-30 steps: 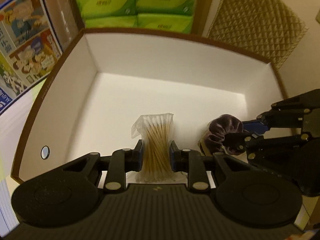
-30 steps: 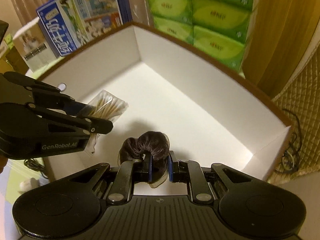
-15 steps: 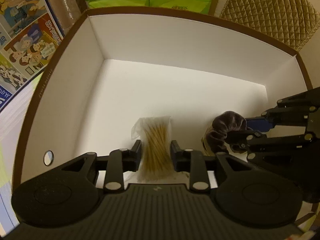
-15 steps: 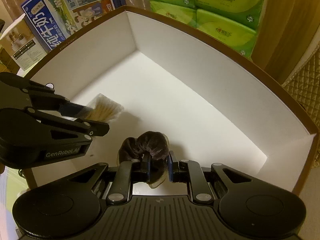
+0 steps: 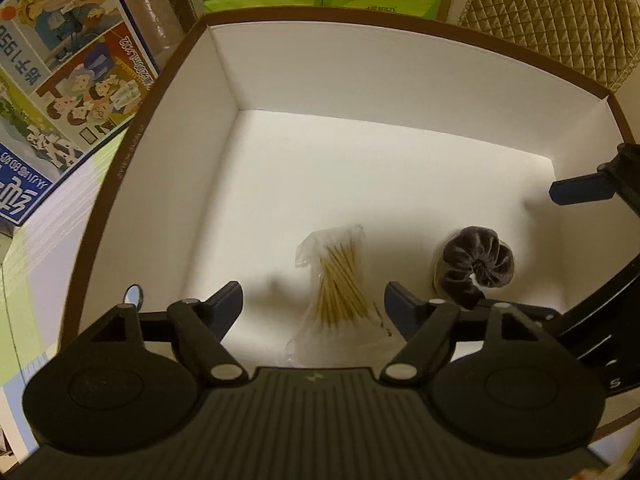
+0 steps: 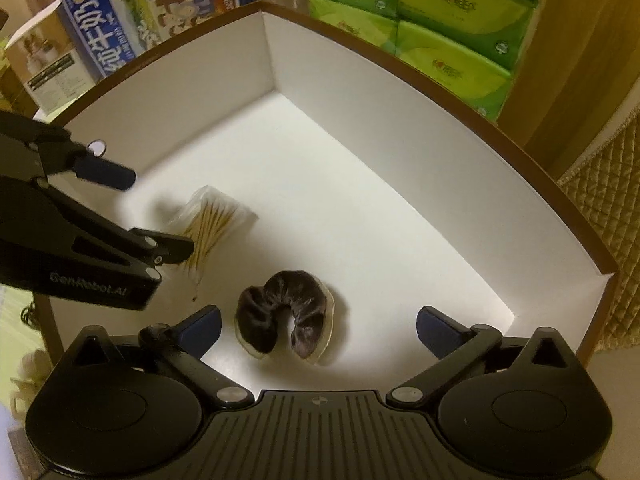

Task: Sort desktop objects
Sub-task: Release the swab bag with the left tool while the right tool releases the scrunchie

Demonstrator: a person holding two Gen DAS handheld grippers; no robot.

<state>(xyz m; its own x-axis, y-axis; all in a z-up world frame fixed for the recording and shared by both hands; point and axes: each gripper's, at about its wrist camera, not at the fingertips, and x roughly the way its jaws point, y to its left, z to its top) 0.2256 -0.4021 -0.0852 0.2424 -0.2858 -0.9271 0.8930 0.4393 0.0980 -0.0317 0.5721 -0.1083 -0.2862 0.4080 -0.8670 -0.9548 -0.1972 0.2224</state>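
Release step: 2 grippers, left and right, jaws just opening and spread, are leaving swabs and scrunchie lying inside box; next, withdrawing upward.

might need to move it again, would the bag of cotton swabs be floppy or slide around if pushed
The bag of cotton swabs is thin, loose plastic, so its edges probably flop. The bundled sticks inside look stiff and light. On the smooth white box floor it would likely slide rather than roll.
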